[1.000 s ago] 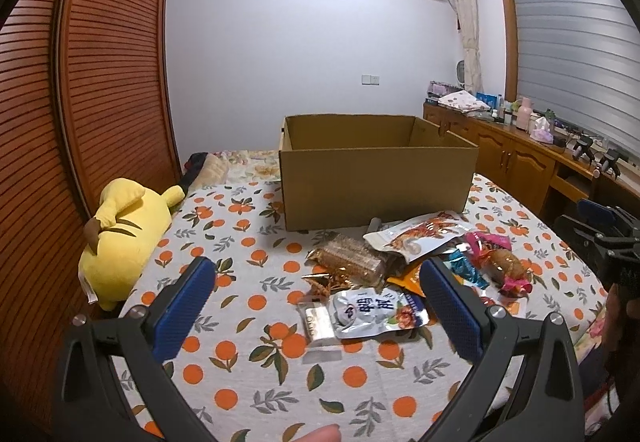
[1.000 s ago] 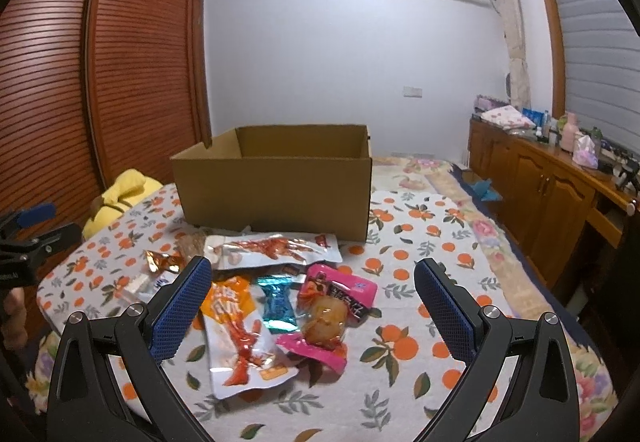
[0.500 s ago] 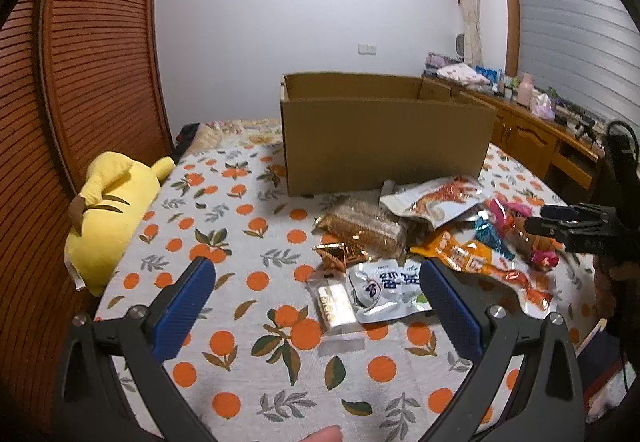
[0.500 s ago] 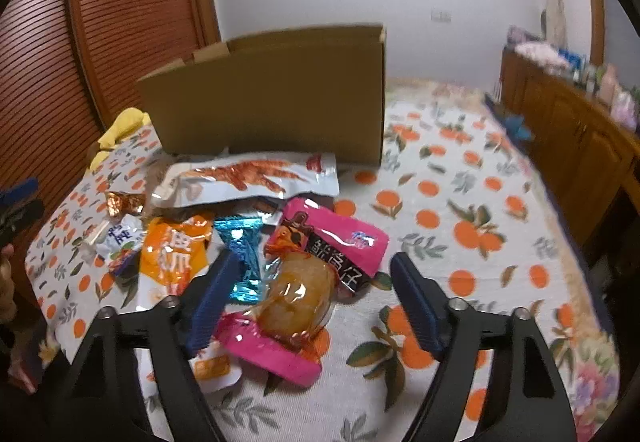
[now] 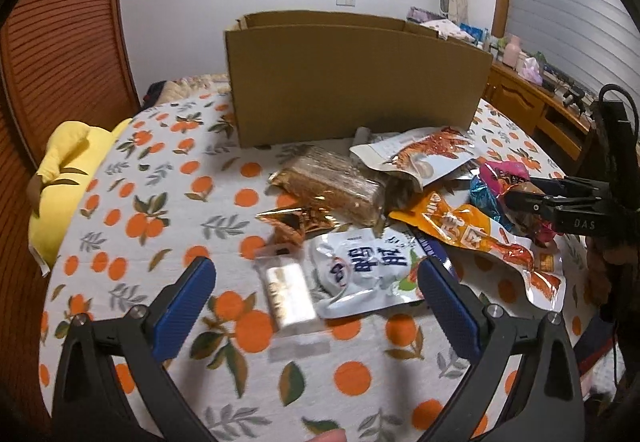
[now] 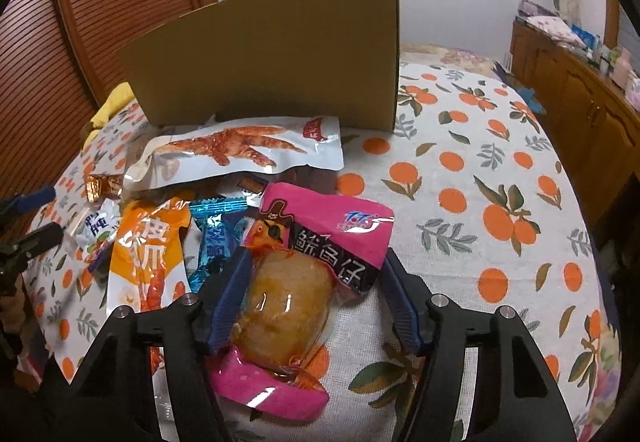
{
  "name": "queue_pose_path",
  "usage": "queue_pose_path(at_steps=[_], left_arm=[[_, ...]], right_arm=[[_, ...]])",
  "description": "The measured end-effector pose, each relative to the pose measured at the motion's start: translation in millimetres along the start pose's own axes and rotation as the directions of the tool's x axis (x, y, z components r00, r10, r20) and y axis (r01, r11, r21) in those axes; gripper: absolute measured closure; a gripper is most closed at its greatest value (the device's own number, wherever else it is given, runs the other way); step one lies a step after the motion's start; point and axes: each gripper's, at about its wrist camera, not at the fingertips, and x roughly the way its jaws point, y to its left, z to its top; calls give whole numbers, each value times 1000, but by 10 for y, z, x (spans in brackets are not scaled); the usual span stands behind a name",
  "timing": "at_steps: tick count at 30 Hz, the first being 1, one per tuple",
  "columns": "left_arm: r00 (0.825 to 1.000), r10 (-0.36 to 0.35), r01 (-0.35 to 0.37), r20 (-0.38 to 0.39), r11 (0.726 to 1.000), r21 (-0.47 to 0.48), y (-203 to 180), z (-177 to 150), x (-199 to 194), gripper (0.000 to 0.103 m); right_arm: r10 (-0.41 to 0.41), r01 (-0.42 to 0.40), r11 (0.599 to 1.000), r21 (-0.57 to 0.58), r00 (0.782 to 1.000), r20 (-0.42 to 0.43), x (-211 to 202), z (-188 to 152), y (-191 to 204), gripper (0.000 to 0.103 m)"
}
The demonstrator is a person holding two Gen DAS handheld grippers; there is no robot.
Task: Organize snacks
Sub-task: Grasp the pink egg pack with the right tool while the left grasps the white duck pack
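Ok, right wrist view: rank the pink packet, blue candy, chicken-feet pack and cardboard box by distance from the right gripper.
1. Pink packet, between the right gripper's jaws.
2. Blue candy, just left.
3. Chicken-feet pack, beyond, upper left.
4. Cardboard box, farthest, at the back.

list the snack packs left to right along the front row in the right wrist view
white pack with blue writing → orange pack → blue candy wrapper → pink pack, which sits between the right tongs

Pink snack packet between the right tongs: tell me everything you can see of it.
The pink snack packet is a glossy plastic pouch with a black label band, white characters and a cartoon pirate bird. A clear window shows an orange-brown lump. It lies flat on the tablecloth, between the right tongs, whose blue pads have just been closing around it; full contact is unclear.
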Motion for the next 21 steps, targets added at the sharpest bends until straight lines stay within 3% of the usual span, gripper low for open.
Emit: queue_pose_path(at_steps=[11, 18, 21], left_arm=[[995, -80, 84, -65, 995, 56, -254, 105, 153, 14], [984, -71, 85, -164, 993, 80, -326, 110, 385, 13], [982, -79, 93, -173, 993, 71, -323, 122, 422, 11]], right_arm=[[-33, 33, 999, -7, 999, 6, 12, -20, 30, 38], [-38, 38, 999, -9, 999, 6, 15, -20, 30, 38], [-38, 38, 999, -9, 999, 6, 15, -20, 32, 38]])
